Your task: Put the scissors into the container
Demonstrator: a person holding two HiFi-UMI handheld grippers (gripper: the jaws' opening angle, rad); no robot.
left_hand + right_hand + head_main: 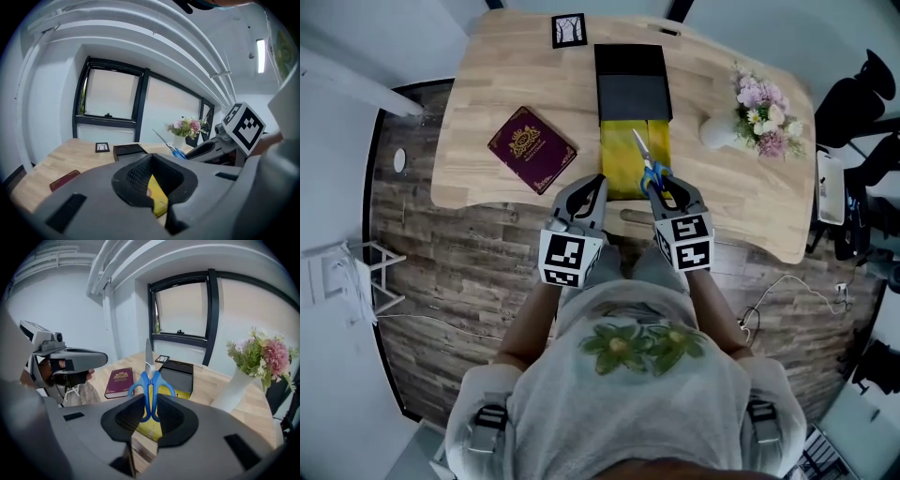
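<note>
Blue-handled scissors (151,390) are clamped in the right hand-held gripper (151,416). Its jaws press on the two handle loops from either side, and the closed metal blades stick out past the jaw tips, pointing forward and upward. Seen from the head view, the scissors sit over the near half of the yellow container (619,150), with the blade tips aimed toward the black box (633,82) that lies at the container's far end. The left gripper view shows the scissors lifted off the desk (487,112) and tilted, not lying in the container.

The left hand-held gripper (154,187) hangs just beside the right one, at the near edge of the desk. Its jaws stand a little apart with nothing between them; a strip of the yellow container shows through the gap.

The desk is light wood with a curved front edge. A dark red book (531,149) with gold print lies flat to the left of the container, apart from it. A white vase of pink and white flowers (755,117) stands to the right. A small black-framed picture (569,30) sits at the far edge, just left of the black box. Below the desk the floor is wood plank, and the person's grey shirt fills the bottom of the head view.
</note>
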